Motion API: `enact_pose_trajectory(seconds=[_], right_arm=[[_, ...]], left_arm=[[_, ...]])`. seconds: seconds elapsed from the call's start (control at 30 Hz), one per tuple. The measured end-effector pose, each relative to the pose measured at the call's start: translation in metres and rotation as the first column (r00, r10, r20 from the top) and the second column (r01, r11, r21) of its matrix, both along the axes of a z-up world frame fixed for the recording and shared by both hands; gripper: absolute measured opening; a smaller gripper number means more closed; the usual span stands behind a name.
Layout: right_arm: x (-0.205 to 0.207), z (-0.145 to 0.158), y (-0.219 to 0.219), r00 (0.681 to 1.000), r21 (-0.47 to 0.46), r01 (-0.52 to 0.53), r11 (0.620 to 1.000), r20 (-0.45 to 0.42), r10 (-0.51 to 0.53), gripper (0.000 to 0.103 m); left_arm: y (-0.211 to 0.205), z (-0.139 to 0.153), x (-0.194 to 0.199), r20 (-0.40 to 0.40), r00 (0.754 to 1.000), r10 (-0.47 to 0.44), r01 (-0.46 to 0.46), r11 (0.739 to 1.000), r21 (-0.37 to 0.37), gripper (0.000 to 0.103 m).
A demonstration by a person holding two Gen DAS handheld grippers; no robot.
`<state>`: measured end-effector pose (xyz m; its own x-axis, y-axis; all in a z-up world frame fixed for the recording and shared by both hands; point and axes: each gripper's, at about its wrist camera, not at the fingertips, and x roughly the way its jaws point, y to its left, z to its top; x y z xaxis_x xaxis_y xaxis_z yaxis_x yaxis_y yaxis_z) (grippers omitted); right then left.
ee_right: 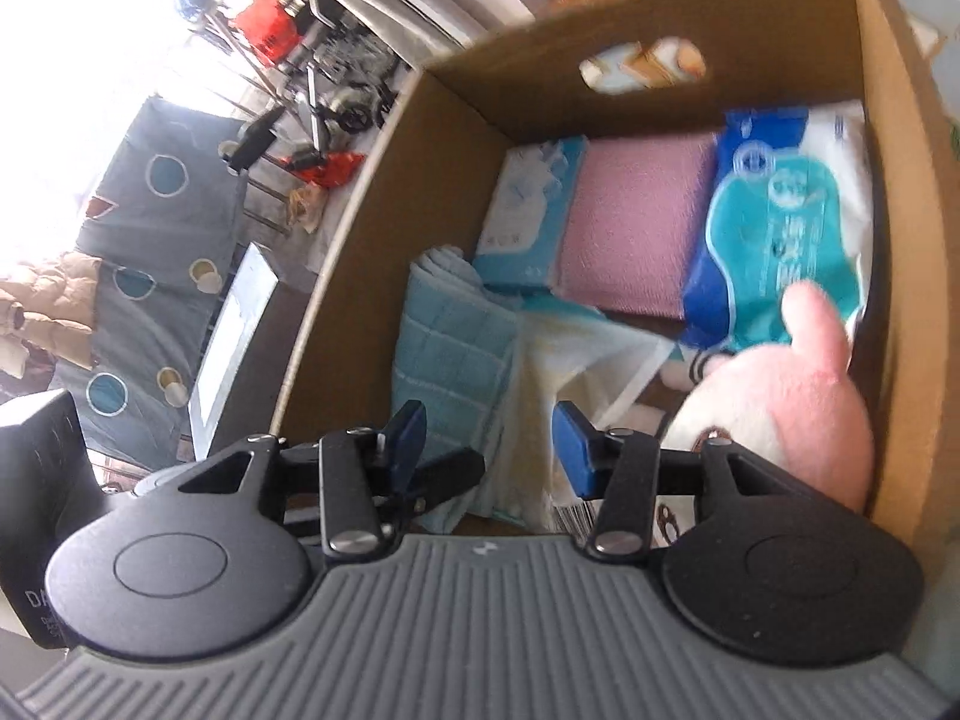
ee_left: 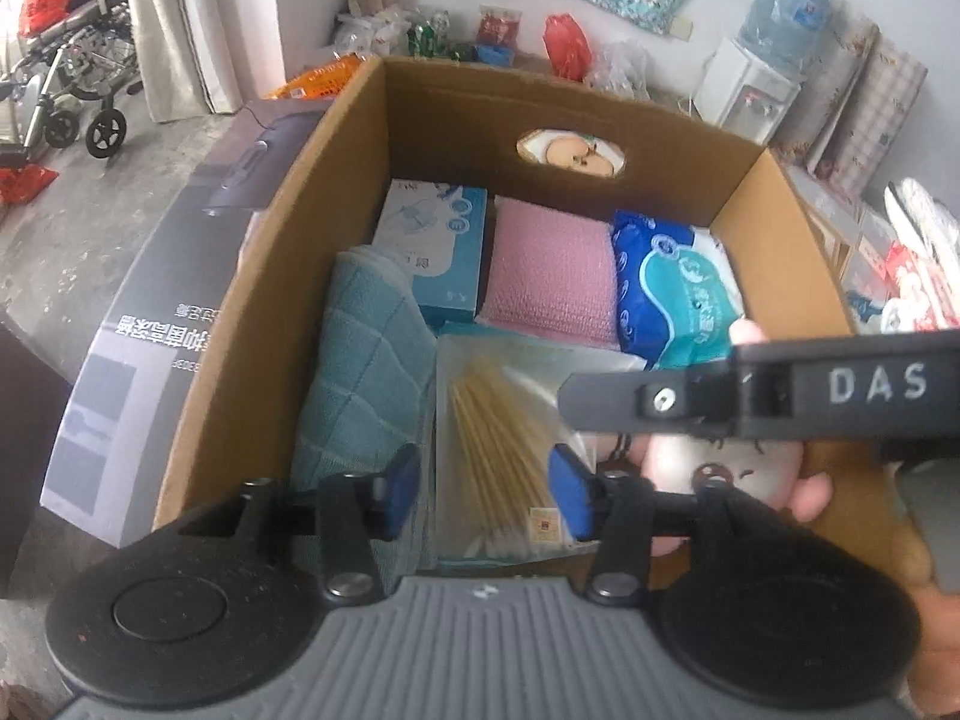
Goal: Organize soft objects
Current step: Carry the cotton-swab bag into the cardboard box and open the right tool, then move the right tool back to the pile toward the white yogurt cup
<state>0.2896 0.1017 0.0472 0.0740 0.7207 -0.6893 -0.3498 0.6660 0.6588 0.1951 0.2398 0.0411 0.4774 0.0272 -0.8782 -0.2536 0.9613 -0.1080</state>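
Observation:
An open cardboard box holds a rolled teal towel, a pale blue box, a pink cloth, a blue tissue pack, a clear bag of cotton swabs and a pink plush toy. My left gripper is open above the swab bag. My right gripper is open over the towel and bag; its body crosses the left wrist view.
A dark printed carton lies against the box's left side. A wheelchair, a water dispenser and bags along the wall stand behind. A patterned grey cloth is at left in the right wrist view.

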Motion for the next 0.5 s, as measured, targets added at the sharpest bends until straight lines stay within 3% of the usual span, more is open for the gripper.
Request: enact_pose_trajectory(seconds=[0.13,0.27,0.37,0.5], right_arm=[[-0.008,0.027,-0.025,0.999,0.076,-0.015,0.997,0.041,0.012,0.053],[-0.031,0.073,-0.080,0.987,0.141,-0.040,0.989,0.159,0.017,0.074],[-0.057,0.107,-0.143,0.959,0.159,-0.021,0.987,0.282,-0.025,0.084],[-0.098,0.139,-0.237,0.894,0.142,0.073,0.987,0.430,-0.128,0.090]], left_arm=[[-0.012,0.023,-0.021,0.068,0.998,-0.002,0.003,1.000,-0.017,0.069],[-0.041,0.056,-0.054,0.177,0.983,-0.046,0.048,0.999,-0.004,0.089],[-0.074,0.080,-0.086,0.274,0.953,-0.126,0.124,0.992,0.024,0.095],[-0.126,0.096,-0.123,0.394,0.887,-0.240,0.259,0.966,0.005,0.099]])
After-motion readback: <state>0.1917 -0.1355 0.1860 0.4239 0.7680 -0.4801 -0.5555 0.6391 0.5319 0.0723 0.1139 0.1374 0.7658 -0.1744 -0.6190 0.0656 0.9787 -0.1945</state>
